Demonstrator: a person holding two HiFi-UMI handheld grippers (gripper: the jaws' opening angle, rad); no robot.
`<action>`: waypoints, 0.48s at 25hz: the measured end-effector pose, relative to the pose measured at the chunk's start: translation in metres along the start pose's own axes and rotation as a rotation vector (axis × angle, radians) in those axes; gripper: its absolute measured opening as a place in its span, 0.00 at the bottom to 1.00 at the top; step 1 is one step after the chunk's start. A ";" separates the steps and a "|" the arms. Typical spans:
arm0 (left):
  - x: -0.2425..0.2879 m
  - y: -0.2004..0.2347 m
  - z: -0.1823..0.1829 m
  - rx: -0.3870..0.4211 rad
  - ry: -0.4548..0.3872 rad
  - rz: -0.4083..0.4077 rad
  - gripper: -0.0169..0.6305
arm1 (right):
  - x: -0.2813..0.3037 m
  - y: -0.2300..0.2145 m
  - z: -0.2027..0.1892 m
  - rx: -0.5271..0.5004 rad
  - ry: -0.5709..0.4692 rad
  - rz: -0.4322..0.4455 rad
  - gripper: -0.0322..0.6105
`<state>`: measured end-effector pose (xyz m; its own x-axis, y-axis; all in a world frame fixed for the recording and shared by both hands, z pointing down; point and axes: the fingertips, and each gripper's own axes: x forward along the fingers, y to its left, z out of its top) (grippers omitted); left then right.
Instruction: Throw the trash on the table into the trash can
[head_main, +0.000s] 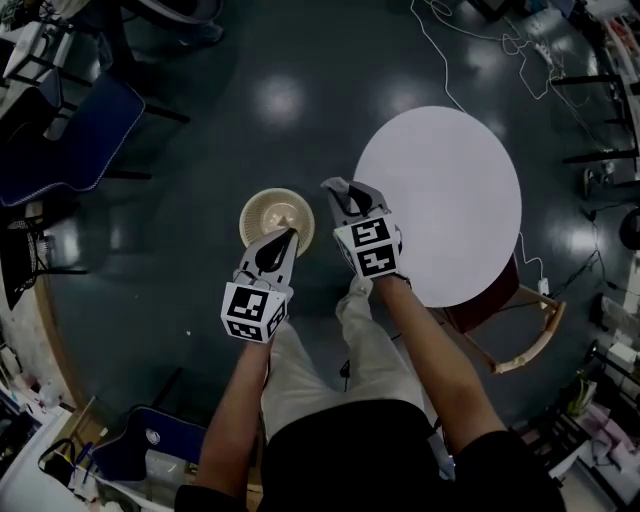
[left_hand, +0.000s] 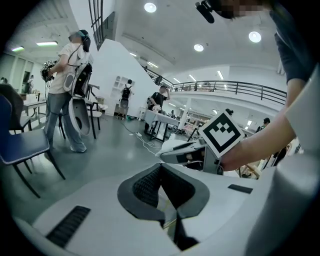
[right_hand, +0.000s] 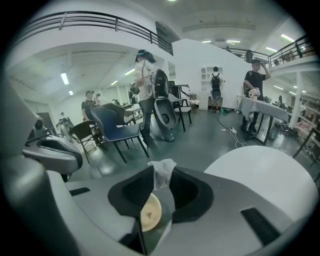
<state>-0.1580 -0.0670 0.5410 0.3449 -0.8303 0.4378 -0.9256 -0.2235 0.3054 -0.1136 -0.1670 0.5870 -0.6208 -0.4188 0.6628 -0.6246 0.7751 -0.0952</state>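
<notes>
White scrap (right_hand: 163, 168) half-hidden in right gripper (right_hand: 161, 176)

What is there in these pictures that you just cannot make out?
- Inside of the trash can: head view, partly covered by the left gripper, the rest small and dim.
- White scrap in the right gripper jaws: right gripper view, crumpled; tissue or plastic, cannot tell.
- Near edge of the table: head view, hidden behind the right gripper and forearm.
</notes>
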 end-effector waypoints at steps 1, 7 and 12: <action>-0.005 0.006 -0.001 -0.005 -0.004 0.009 0.05 | 0.004 0.007 0.001 -0.002 0.001 0.009 0.21; -0.035 0.041 -0.022 -0.043 -0.003 0.056 0.05 | 0.032 0.056 -0.001 -0.023 0.019 0.057 0.21; -0.045 0.070 -0.051 -0.071 0.018 0.076 0.05 | 0.064 0.086 -0.019 -0.027 0.045 0.088 0.21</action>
<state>-0.2306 -0.0190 0.5858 0.2776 -0.8340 0.4768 -0.9360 -0.1230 0.3299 -0.1981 -0.1180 0.6349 -0.6502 -0.3273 0.6857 -0.5551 0.8209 -0.1345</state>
